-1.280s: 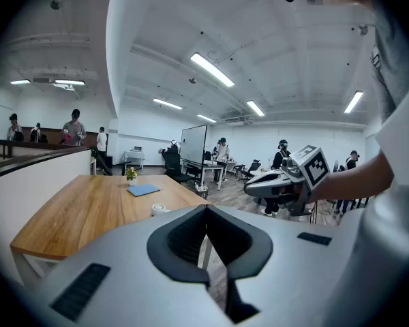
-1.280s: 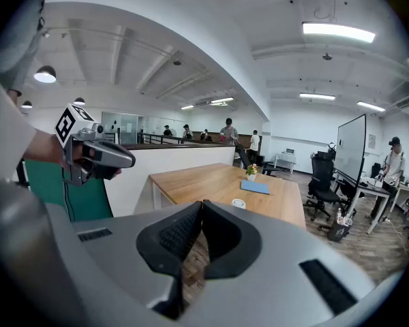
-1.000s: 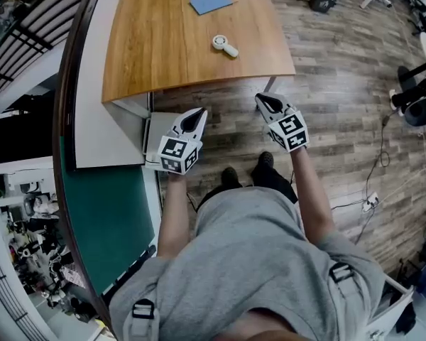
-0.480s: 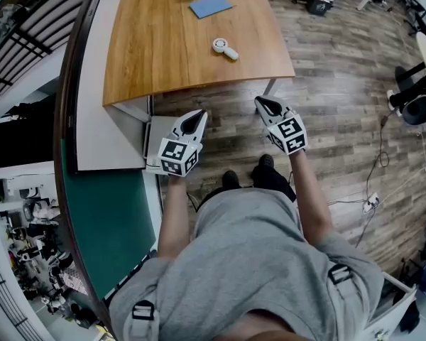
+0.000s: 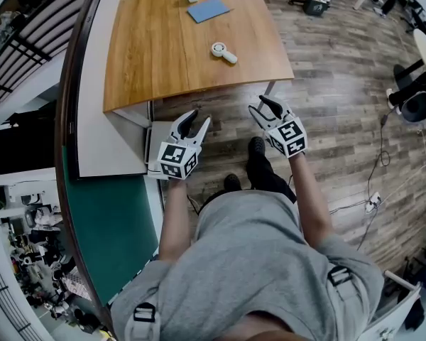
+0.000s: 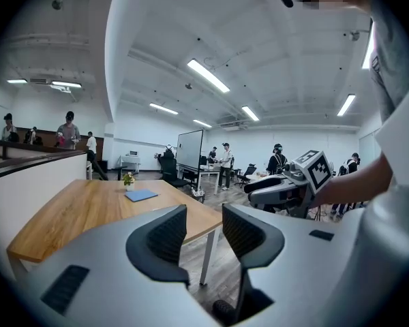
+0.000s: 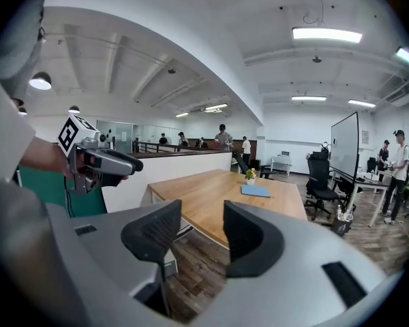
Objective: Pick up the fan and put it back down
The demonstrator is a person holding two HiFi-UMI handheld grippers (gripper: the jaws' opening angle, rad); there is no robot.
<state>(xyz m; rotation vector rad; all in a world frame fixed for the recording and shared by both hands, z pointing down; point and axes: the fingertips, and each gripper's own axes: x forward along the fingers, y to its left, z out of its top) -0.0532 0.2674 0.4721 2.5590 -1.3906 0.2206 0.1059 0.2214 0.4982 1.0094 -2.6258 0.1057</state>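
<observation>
On the table, upper middle of the head view: fan, well apart from both grippers. Left gripper and right gripper mid-frame, just opened about halfway, holding nothing.

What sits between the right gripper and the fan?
Nothing: in the head view only bare tabletop and floor separate the right gripper from the fan.
</observation>
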